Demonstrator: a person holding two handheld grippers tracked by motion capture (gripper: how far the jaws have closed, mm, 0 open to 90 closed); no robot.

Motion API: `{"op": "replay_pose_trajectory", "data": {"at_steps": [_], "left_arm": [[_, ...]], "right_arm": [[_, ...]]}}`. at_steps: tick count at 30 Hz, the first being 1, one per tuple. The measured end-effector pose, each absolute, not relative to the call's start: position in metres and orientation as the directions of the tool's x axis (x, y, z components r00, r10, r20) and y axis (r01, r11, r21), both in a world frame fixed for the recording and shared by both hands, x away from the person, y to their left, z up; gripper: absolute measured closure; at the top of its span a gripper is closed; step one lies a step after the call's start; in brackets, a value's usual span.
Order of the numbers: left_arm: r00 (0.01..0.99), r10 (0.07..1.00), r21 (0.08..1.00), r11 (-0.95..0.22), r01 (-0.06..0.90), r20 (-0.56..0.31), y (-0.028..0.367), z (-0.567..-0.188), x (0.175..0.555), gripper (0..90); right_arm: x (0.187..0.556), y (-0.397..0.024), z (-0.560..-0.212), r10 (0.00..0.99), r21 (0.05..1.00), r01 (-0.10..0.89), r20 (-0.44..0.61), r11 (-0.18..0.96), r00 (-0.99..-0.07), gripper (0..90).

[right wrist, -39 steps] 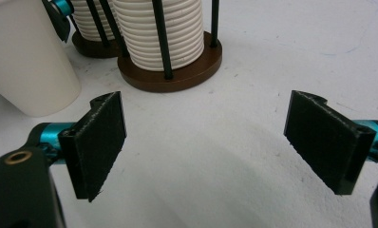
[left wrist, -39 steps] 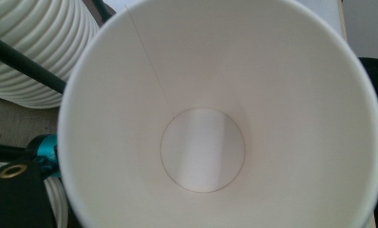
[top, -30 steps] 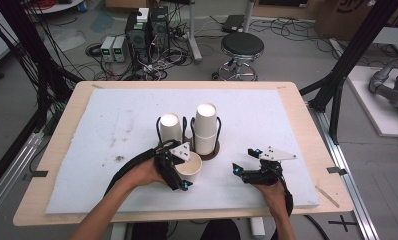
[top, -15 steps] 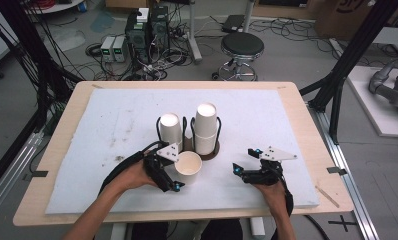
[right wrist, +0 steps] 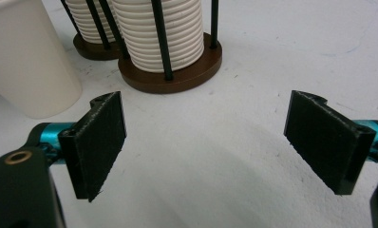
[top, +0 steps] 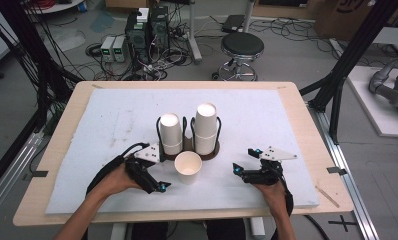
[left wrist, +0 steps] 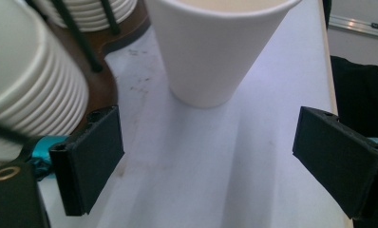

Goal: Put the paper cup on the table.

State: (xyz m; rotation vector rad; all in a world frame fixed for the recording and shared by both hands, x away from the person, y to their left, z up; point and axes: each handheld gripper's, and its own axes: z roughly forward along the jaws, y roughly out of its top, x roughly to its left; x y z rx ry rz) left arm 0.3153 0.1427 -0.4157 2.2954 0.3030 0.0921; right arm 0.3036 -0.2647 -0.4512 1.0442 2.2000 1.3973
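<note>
A single white paper cup (top: pixel 188 166) stands upright on the white mat, just in front of a brown cup holder (top: pixel 214 154) with black rods. The holder carries two stacks of cups, a shorter left stack (top: pixel 170 132) and a taller right stack (top: pixel 206 127). My left gripper (top: pixel 159 172) is open to the left of the single cup, jaws pointing at it with a gap between. In the left gripper view the cup (left wrist: pixel 215 47) stands beyond the open gripper (left wrist: pixel 215 161). My right gripper (top: pixel 244 161) rests open on the mat, right of the cup, nothing between its jaws (right wrist: pixel 206 137).
The white mat (top: pixel 112 115) covers most of the wooden table (top: pixel 52 130). The holder's base (right wrist: pixel 177 76) and the taller stack (right wrist: pixel 158 33) lie straight ahead of the right gripper, with the single cup (right wrist: pixel 25 61) to their left. Black frame posts, cables and a stool (top: pixel 242 47) stand beyond the table.
My left gripper has drawn back to the left, away from the single cup, which stays standing where it was. The right gripper has not moved.
</note>
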Motion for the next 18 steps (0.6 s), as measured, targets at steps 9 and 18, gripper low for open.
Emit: {"op": "replay_pose_trajectory", "data": {"at_steps": [9, 18], "left_arm": [[0.945, 0.326, 0.803, -0.553, 0.222, -0.037, 0.177, -0.418, 0.308, 9.7], [0.912, 0.408, 0.872, -0.428, 0.236, -0.046, 0.202, -0.426, 0.302, 9.7]], "right_arm": [[0.305, -0.265, -0.451, 0.729, 0.877, 0.412, 0.112, 0.247, -0.675, 14.5], [0.304, -0.265, -0.451, 0.730, 0.879, 0.407, 0.108, 0.247, -0.675, 14.5]]}}
